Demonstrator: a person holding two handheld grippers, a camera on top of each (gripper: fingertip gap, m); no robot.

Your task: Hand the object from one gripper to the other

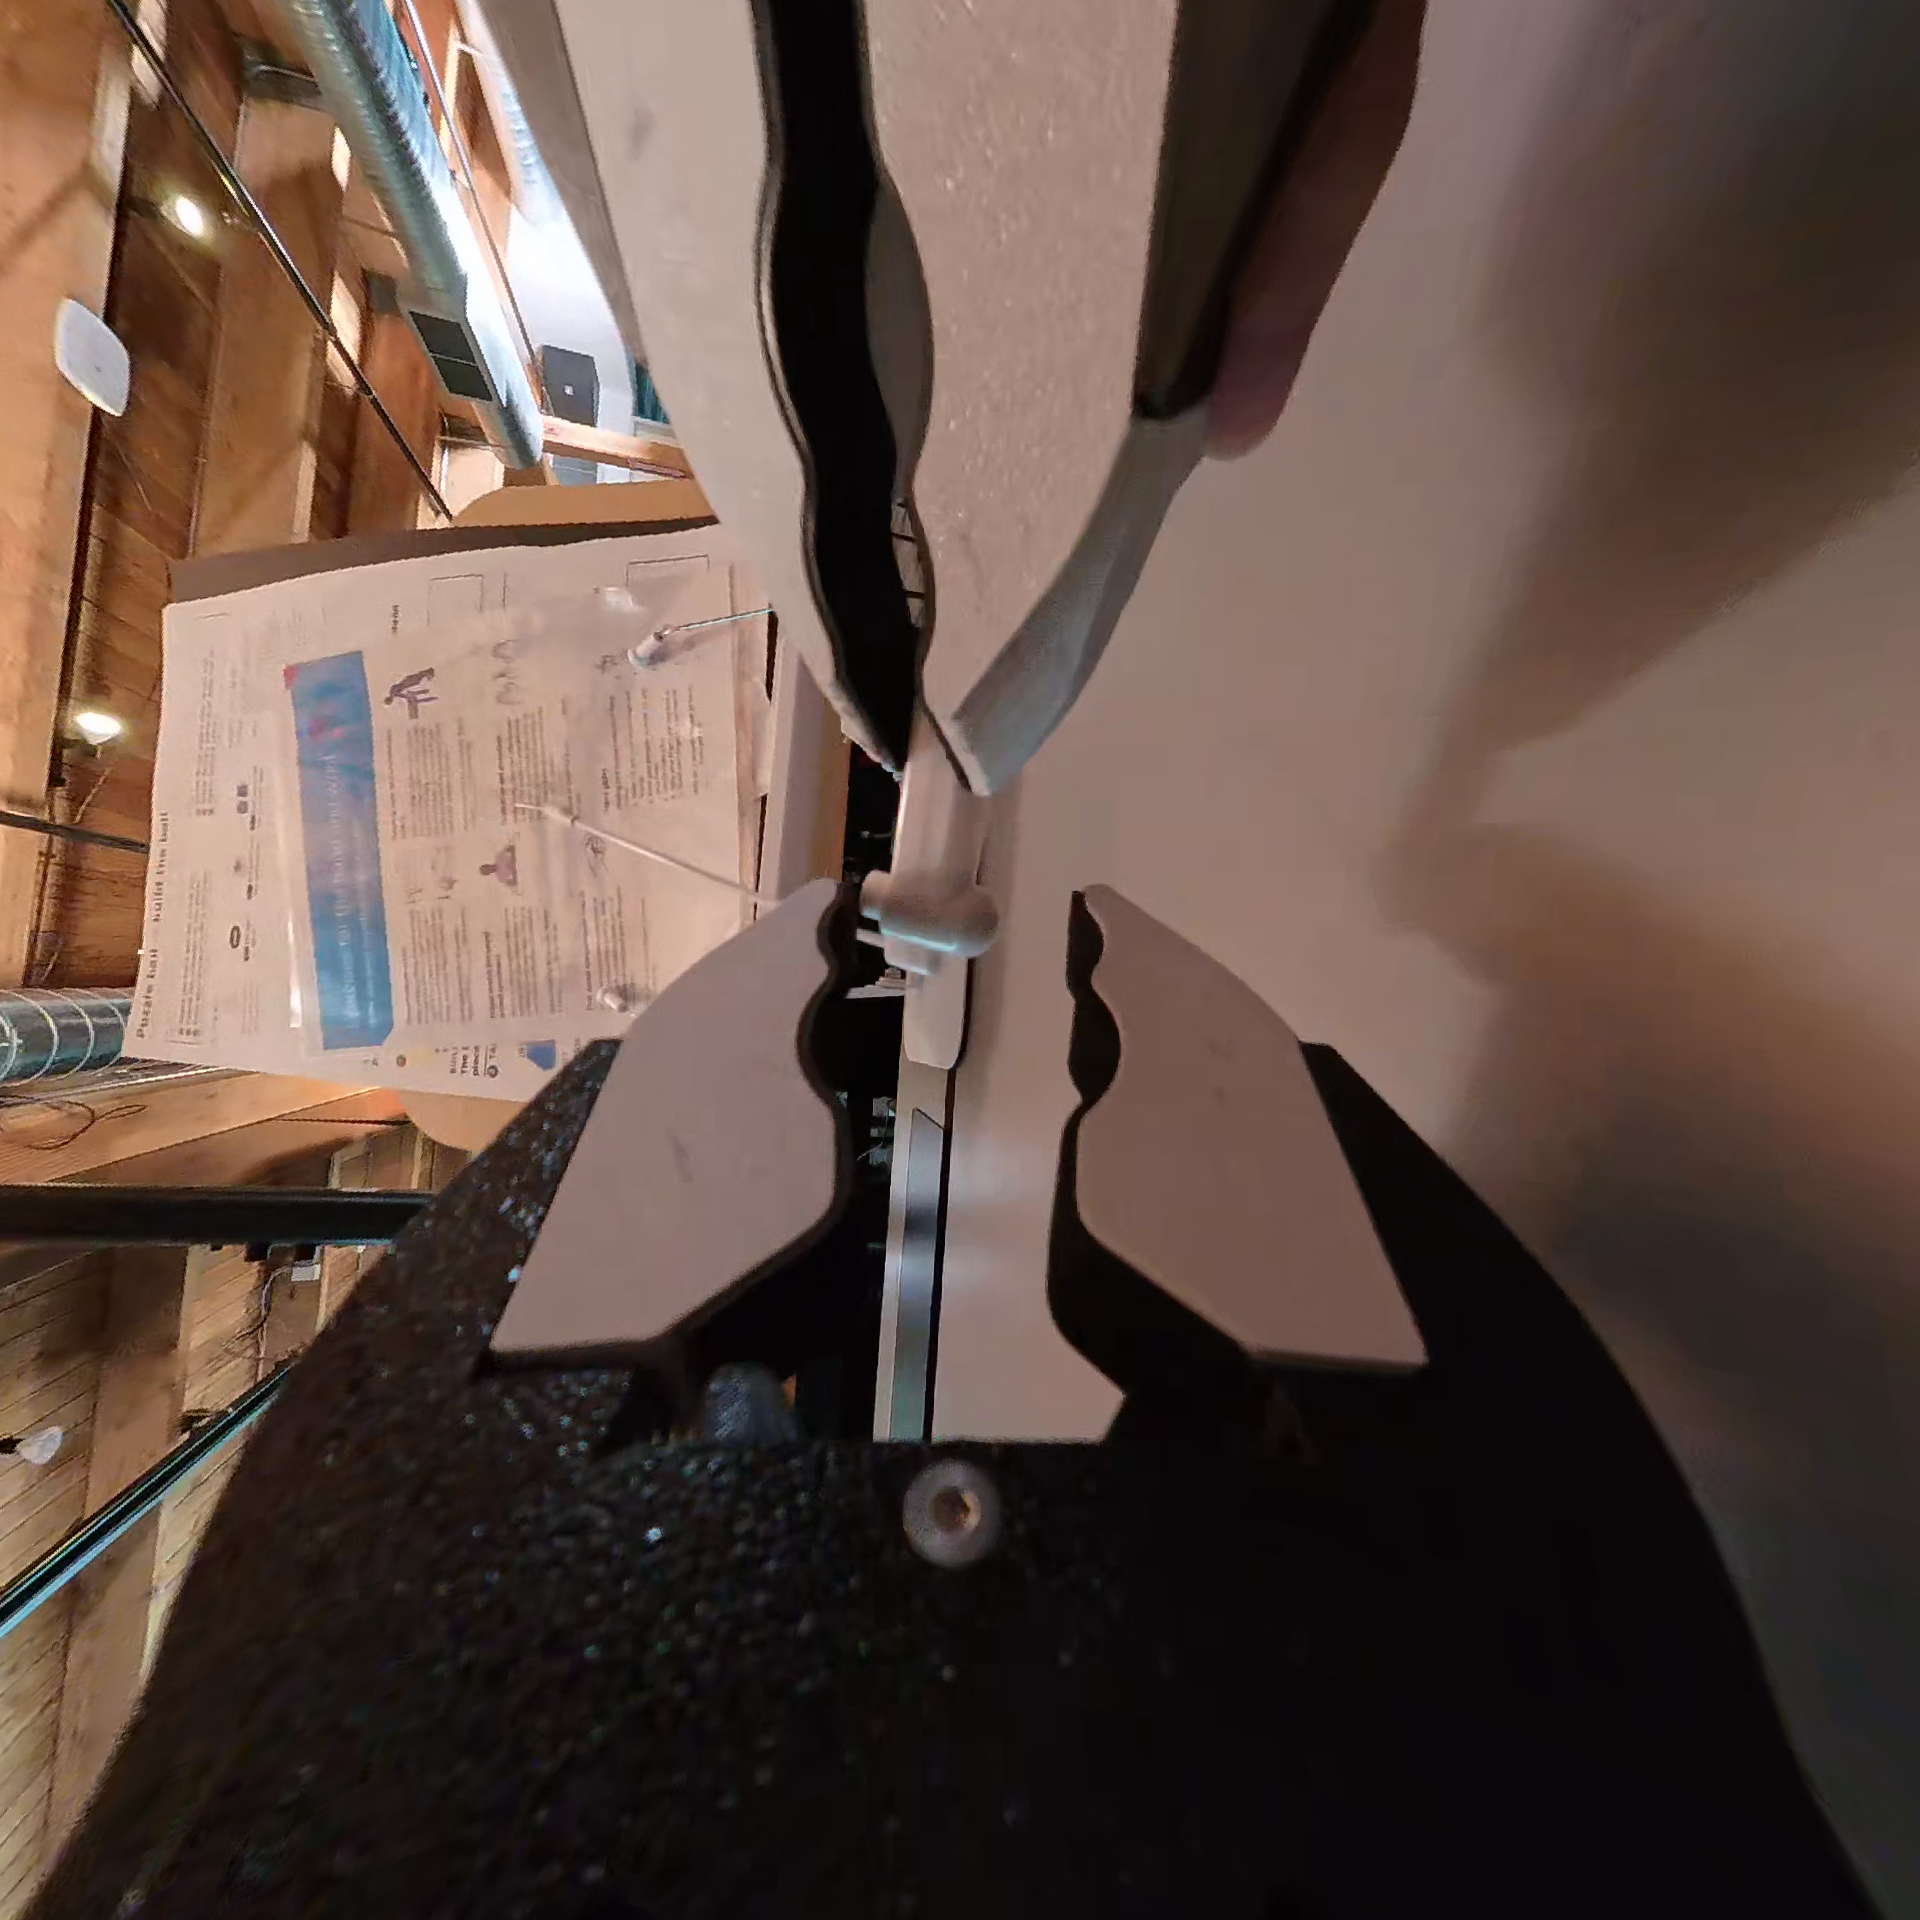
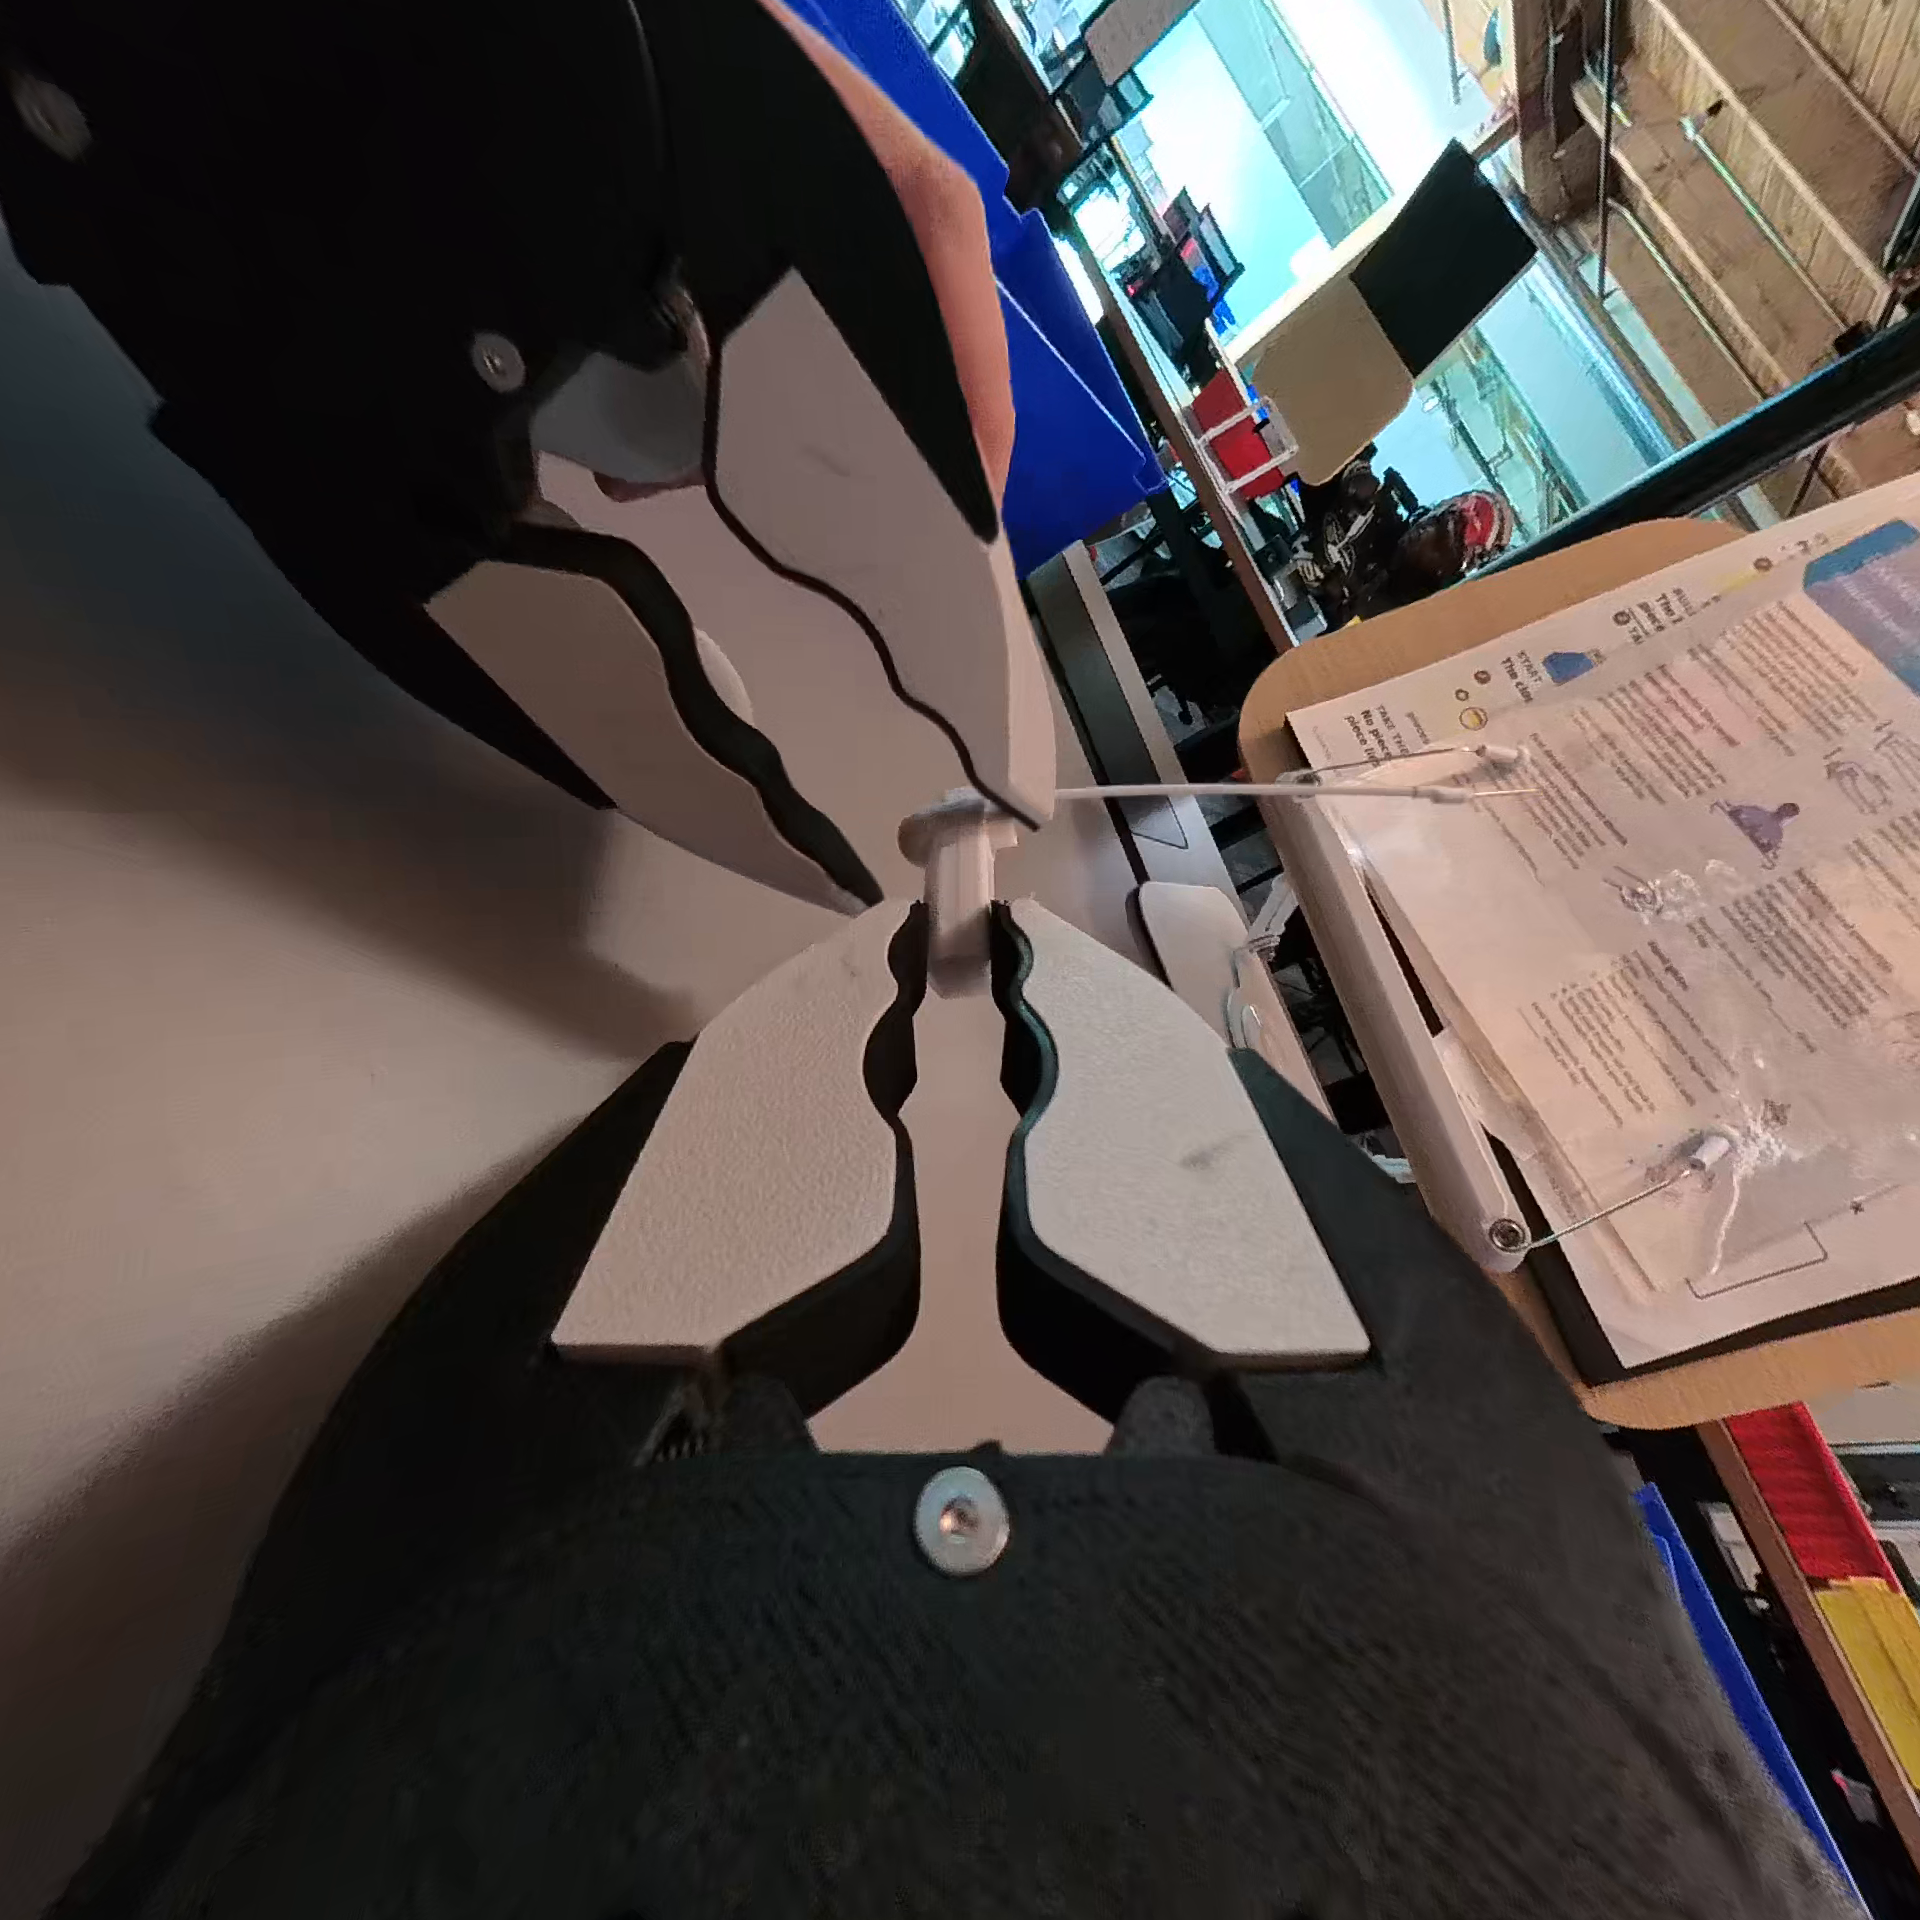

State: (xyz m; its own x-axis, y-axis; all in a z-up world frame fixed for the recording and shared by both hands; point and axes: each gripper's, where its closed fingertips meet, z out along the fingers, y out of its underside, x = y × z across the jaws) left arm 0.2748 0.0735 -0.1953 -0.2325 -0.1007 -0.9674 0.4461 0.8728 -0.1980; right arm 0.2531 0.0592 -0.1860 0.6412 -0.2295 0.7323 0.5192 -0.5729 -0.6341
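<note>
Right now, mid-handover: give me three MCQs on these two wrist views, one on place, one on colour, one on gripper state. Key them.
1. Where is the small T-shaped piece?
A. lying on the table
B. pinched at the right gripper tips
C. on the printed sheet

2. What colour is the piece?
A. white
B. red
C. black

3. How does the left gripper stand?
A. shut on the piece
B. out of view
C. open, fingers either side of the piece's head

Key:
1 B, the right wrist view shows its stem between that gripper's fingertips.
2 A, it is white in both views.
3 C, the left wrist view shows a wide gap between its fingers.
</note>
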